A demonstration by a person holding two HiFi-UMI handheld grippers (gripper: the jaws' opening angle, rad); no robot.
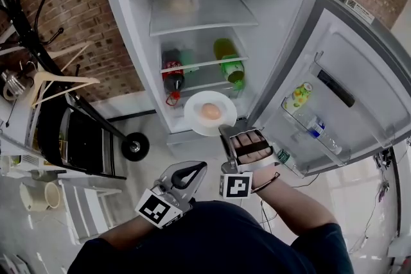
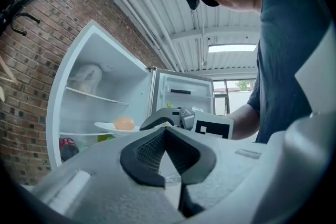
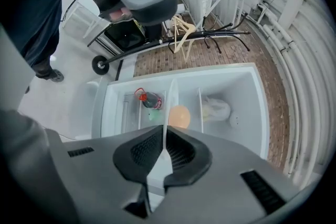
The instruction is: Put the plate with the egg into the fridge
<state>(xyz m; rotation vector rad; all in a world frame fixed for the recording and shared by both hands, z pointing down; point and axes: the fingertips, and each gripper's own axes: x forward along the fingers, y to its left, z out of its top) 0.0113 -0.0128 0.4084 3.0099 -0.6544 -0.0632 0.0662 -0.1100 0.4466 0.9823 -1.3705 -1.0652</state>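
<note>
Plate (image 1: 194, 115) with egg (image 1: 210, 111) sits at eleven o'clock of the right gripper (image 1: 226, 131), which pinches its rim; left gripper (image 1: 198, 167) closed, empty.

The right gripper (image 1: 226, 133) reaches toward the open fridge (image 1: 122, 16). Its fingers (image 3: 142, 152) are pressed together on the near rim of the plate (image 1: 194, 113), holding it roughly level just in front of the fridge's open compartment. The bare right forearm (image 1: 289, 199) stretches out behind the gripper, angled toward the fridge. The left gripper (image 1: 196, 169) sits beside the right one but farther back from the fridge, pointing up toward its front. Its fingers (image 2: 147, 155) meet at the tips with nothing between them. The left forearm (image 1: 122, 234) is bent and tucked close to the torso.
</note>
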